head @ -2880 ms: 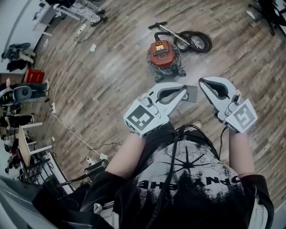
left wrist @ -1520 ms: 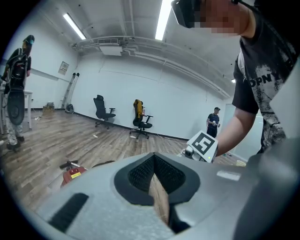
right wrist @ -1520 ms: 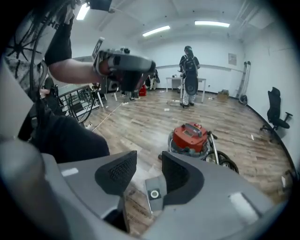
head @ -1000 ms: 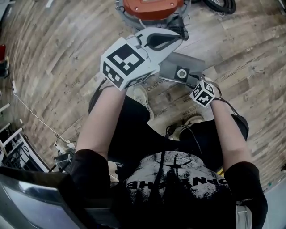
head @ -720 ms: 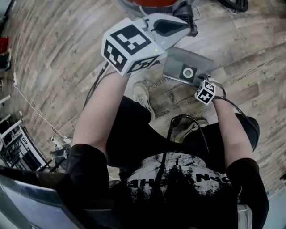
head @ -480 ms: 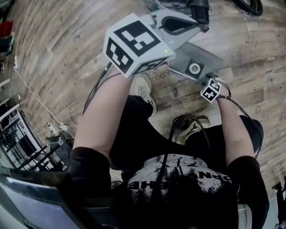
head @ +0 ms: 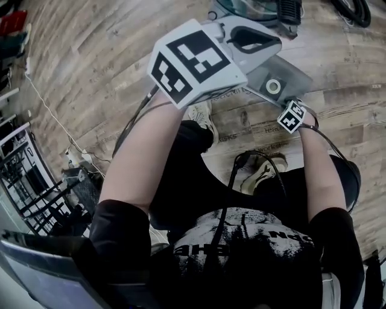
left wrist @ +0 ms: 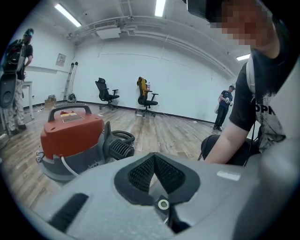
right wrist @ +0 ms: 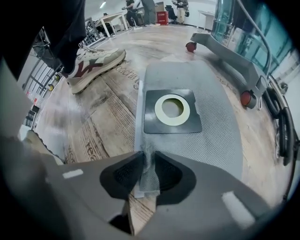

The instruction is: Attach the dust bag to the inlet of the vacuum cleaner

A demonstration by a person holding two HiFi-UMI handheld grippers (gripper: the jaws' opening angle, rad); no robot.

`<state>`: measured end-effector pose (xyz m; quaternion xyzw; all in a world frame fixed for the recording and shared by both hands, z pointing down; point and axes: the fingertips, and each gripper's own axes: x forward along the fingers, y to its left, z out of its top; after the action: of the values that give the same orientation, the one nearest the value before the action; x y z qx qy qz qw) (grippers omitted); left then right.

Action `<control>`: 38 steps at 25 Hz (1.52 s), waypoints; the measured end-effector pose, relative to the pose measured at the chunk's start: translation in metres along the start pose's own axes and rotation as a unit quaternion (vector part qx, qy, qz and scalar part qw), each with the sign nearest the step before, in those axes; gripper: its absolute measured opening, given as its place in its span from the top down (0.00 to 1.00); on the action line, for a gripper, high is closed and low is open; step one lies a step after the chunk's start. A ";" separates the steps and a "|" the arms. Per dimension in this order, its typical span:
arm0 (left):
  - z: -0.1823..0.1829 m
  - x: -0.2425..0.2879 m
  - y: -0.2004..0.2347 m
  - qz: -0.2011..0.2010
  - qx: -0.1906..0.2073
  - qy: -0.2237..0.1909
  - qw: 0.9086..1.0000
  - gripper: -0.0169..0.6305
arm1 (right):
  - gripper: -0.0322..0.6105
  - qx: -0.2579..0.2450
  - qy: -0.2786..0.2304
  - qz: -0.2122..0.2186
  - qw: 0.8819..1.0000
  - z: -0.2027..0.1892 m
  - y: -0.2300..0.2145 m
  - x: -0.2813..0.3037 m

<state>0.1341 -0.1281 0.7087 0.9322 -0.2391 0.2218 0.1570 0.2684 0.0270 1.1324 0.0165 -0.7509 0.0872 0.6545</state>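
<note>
Pointing down, the right gripper (right wrist: pixel 145 160) (jaws just closing) pinches the dust bag (right wrist: pixel 213 136).

Overhead and close-up on dust bag (head: pixel 294 75)

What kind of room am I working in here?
Probably a large open office or lab workspace: wood-plank floor, office chairs by the far wall, strip lights on a high ceiling, and a desk in the background.
</note>
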 end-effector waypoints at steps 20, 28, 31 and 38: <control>-0.022 0.006 -0.021 -0.017 0.046 0.059 0.997 0.97 | 0.92 -0.084 -0.072 0.001 0.994 0.041 -0.031 -0.107; -0.063 0.017 -0.030 -0.027 0.072 0.137 0.988 0.95 | 0.92 -0.117 -0.135 -0.024 0.984 0.064 -0.070 -0.200; -0.085 0.023 -0.038 -0.040 0.091 0.181 0.979 0.77 | 0.92 -0.118 -0.151 -0.023 0.981 0.071 -0.078 -0.228; -0.128 0.033 -0.044 -0.044 0.144 0.267 0.952 0.66 | 0.92 -0.117 -0.214 -0.011 0.970 0.108 -0.081 -0.304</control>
<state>0.1390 -0.0527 0.8255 0.8613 -0.1122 0.4876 0.0884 0.2172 -0.0968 0.8282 -0.0339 -0.8781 -0.0138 0.4770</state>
